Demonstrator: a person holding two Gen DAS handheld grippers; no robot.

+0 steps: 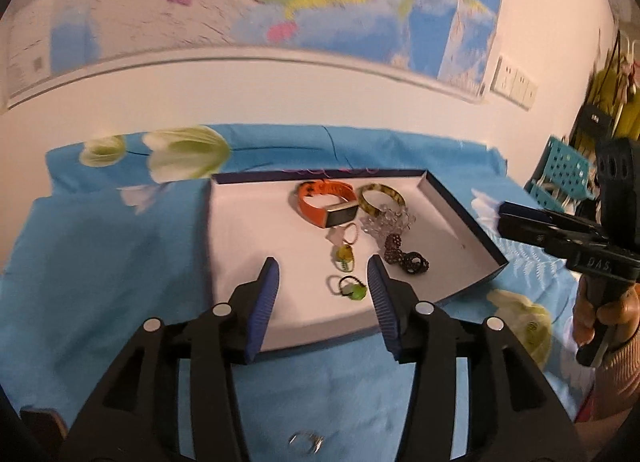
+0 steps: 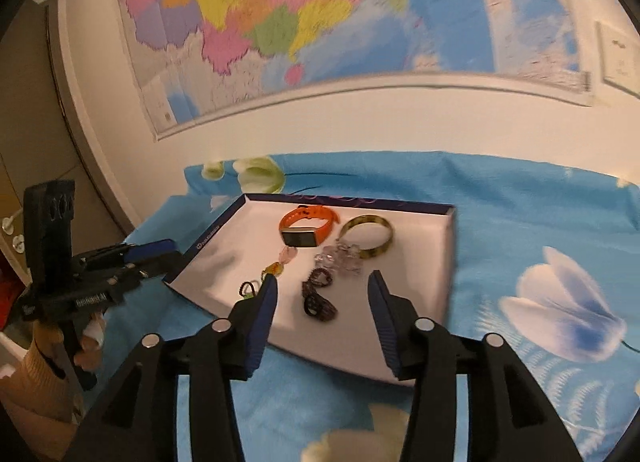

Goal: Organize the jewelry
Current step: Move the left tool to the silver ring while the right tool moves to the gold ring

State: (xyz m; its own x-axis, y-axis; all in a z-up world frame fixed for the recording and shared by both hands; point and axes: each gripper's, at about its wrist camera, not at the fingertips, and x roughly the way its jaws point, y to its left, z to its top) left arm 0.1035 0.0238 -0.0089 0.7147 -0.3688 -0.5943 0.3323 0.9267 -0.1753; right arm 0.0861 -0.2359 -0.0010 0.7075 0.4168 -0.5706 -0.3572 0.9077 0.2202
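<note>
While both tongs hang above the near edge of the shallow white-lined box lid with dark blue walls [image 1: 248, 221], nothing sits between their ribbed blue pads. The left tongs [image 1: 323, 276] stand moderately wide and empty over the near middle of the lid; the right tongs [image 2: 322, 294] are equally parted and empty.

All the gathered jewelry lies inside the lid, bunched toward its far right so that pieces stay contained: an orange-strapped smartwatch [image 1: 326, 203] farthest back, a mottled green-and-yellow bangle [image 1: 382, 197] just to its right, a clear crystal bracelet [image 1: 390, 221] touching the bangle's near side, and two dark beaded rings [image 1: 404, 256] nearer still. A small ring with a green stone [image 1: 350, 288] lies nearest.

One silver ring [image 1: 306, 442] remains outside, on the blue flower-printed cloth [image 1: 100, 262] covering the worktop, close under the left tongs. It probably goes in next.
</note>
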